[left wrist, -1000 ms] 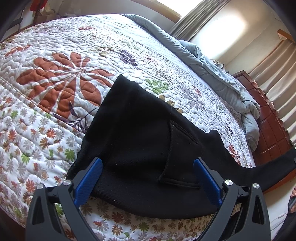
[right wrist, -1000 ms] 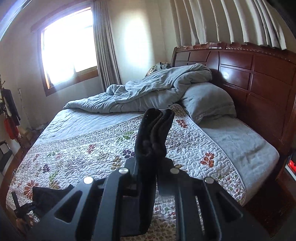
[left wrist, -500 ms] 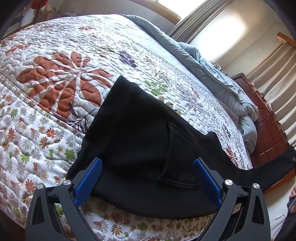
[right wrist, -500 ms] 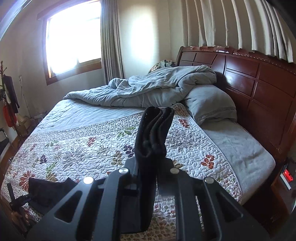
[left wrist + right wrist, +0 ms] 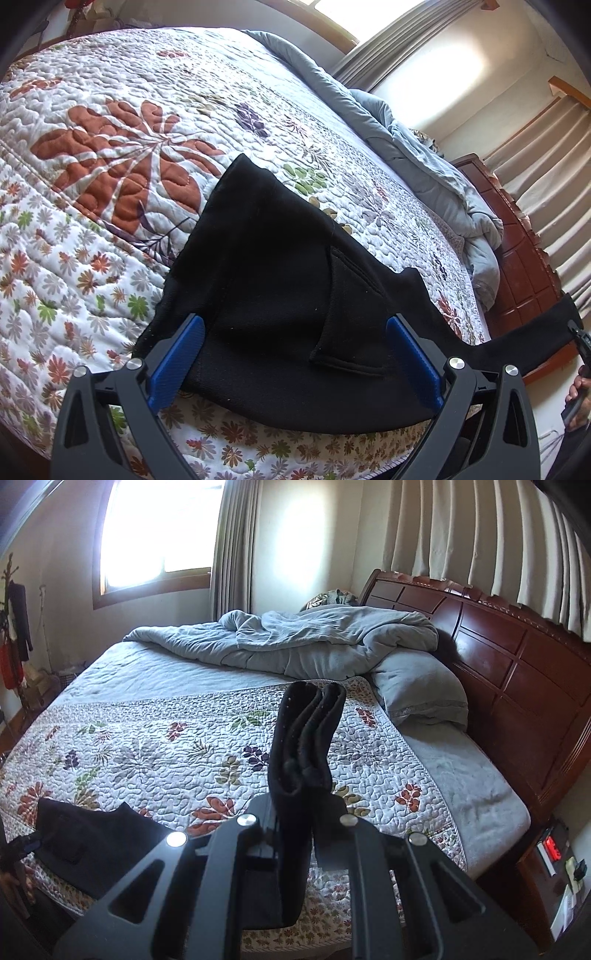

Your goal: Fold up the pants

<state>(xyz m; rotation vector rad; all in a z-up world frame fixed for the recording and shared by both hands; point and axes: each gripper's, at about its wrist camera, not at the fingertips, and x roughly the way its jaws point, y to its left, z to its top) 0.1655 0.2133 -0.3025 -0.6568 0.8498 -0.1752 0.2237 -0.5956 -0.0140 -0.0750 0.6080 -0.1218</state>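
The black pants (image 5: 280, 295) are spread on the bed's quilt (image 5: 110, 155). Their bunched leg ends are clamped in the right gripper (image 5: 295, 805), probably to stretch them flat for folding, while the left gripper (image 5: 295, 365) is held apart over the waist.

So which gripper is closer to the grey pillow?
Right. The right gripper, shut on the pants, is up near the grey pillow. The left gripper is at the other end of the bed.
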